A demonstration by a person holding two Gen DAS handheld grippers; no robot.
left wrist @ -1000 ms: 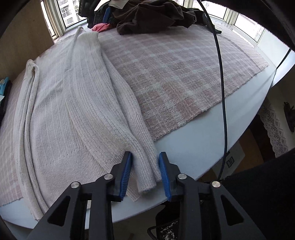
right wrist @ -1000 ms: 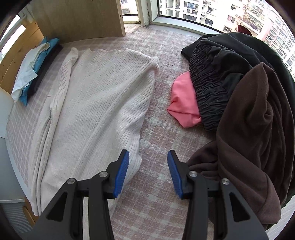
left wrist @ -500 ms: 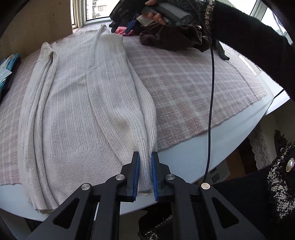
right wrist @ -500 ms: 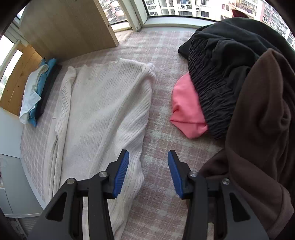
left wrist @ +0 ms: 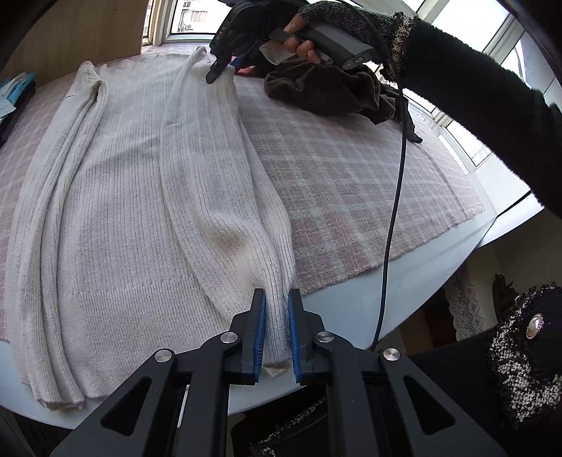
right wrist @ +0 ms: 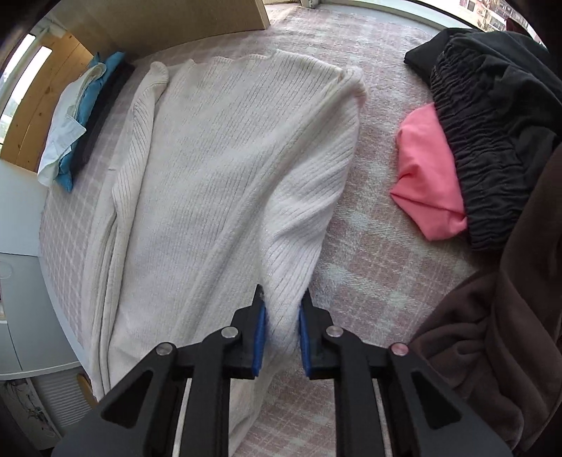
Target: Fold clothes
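Note:
A cream ribbed sweater (left wrist: 133, 197) lies flat on the pink plaid cloth (left wrist: 351, 175), its sleeves folded lengthwise over the body. My left gripper (left wrist: 276, 327) is shut on the cuff end of the folded sleeve (left wrist: 224, 197) at the near table edge. In the right wrist view the same sweater (right wrist: 224, 168) stretches away, and my right gripper (right wrist: 281, 332) is shut on a bunched fold of its right edge. The left wrist view shows the right gripper (left wrist: 224, 66) at the sweater's far end, held by a gloved hand (left wrist: 337, 31).
A brown garment (left wrist: 326, 88) lies at the far side of the cloth. To the right of the sweater are a pink garment (right wrist: 428, 175), black clothes (right wrist: 491, 116) and brown fleece (right wrist: 498, 323). A folded white-and-blue stack (right wrist: 80, 116) sits left. A black cable (left wrist: 393, 218) hangs over the table edge.
Both grippers went from open to shut: the left closed on the sleeve cuff, the right moved onto the sweater's edge and closed on it.

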